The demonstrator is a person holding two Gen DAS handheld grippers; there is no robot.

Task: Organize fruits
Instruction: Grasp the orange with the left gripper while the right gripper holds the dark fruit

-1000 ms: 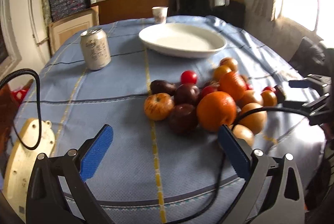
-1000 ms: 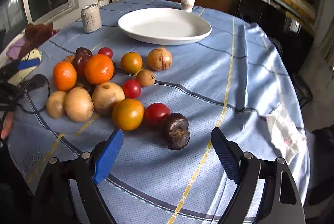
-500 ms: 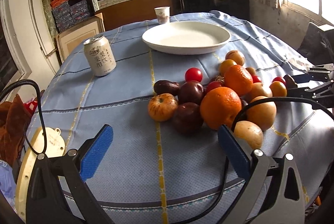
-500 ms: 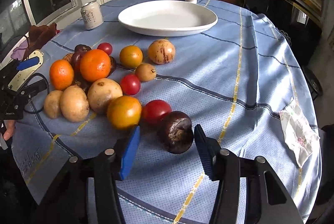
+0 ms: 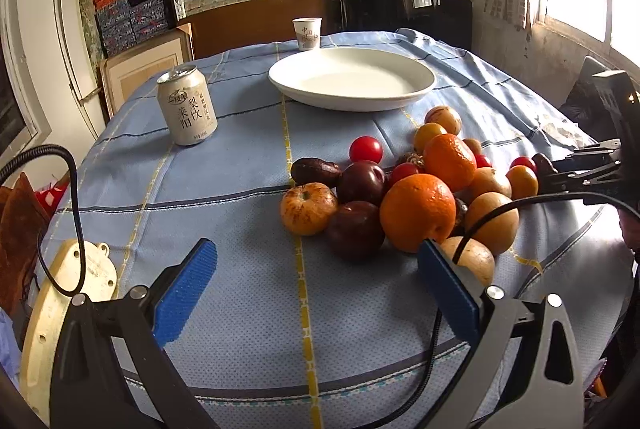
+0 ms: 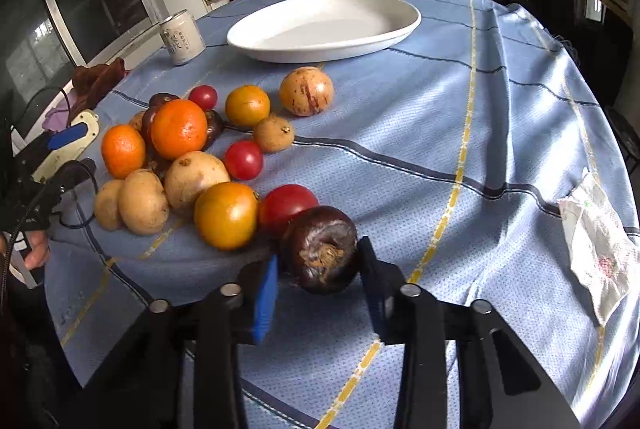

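A pile of fruit lies on the blue checked tablecloth (image 5: 240,189): a large orange (image 5: 418,211), dark plums (image 5: 354,227), red tomatoes (image 6: 243,160) and tan round fruits (image 6: 142,201). At the pile's near edge sits a dark purple mangosteen (image 6: 320,249). My right gripper (image 6: 318,263) has that mangosteen between its blue pads, both pads lie against its sides, and the jaws are closing. My left gripper (image 5: 316,281) hangs open over bare cloth in front of the pile, holding nothing. A white plate (image 6: 320,25) stands empty behind the fruit.
A drink can (image 5: 187,111) stands to the left and a paper cup (image 5: 307,33) behind the plate. A crumpled napkin (image 6: 596,241) lies near the table's right edge. Shelves with boxes fill the back wall. A black cable (image 5: 480,213) trails over the near fruit.
My right gripper's jaws have narrowed from wide apart to tight around the mangosteen, and it has moved in and slightly down. The left gripper has stayed in place, open.
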